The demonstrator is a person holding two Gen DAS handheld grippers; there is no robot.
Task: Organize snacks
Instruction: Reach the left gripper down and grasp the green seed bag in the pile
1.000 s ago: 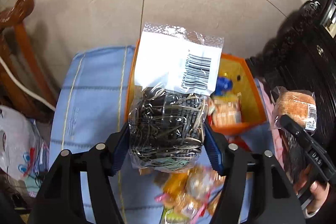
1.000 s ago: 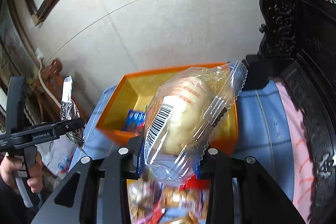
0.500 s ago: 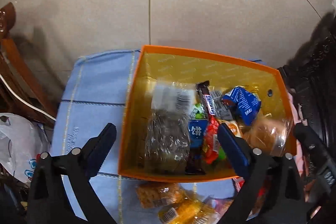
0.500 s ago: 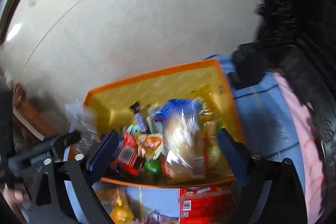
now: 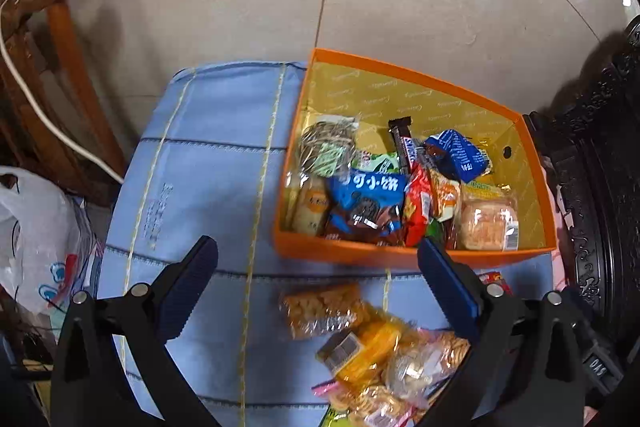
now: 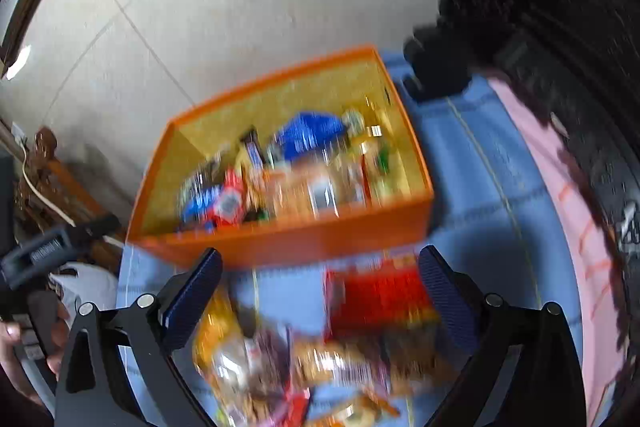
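An orange box [image 5: 400, 255] with a yellow inside stands on a blue cloth [image 5: 208, 163] and holds several snacks. The clear bag of dark seeds [image 5: 326, 149] lies at its left end and the bread bun pack [image 5: 488, 223] at its right end. My left gripper [image 5: 318, 287] is open and empty, just short of the box's near wall. A pile of loose snack packs [image 5: 372, 347] lies on the cloth under it. In the blurred right wrist view my right gripper [image 6: 320, 291] is open and empty above a red pack [image 6: 380, 299], near the box [image 6: 288, 239].
A wooden chair [image 5: 52, 39] with a white cord and a white plastic bag [image 5: 28, 239] stand at the left. Dark carved furniture [image 5: 592, 155] stands at the right. A pink cloth [image 6: 560, 187] lies along the right side. Tiled floor lies beyond the box.
Both grippers have opened. The left one let the seed bag drop into the box, the right one let the bun pack drop in. Both have drawn back toward the loose pile.
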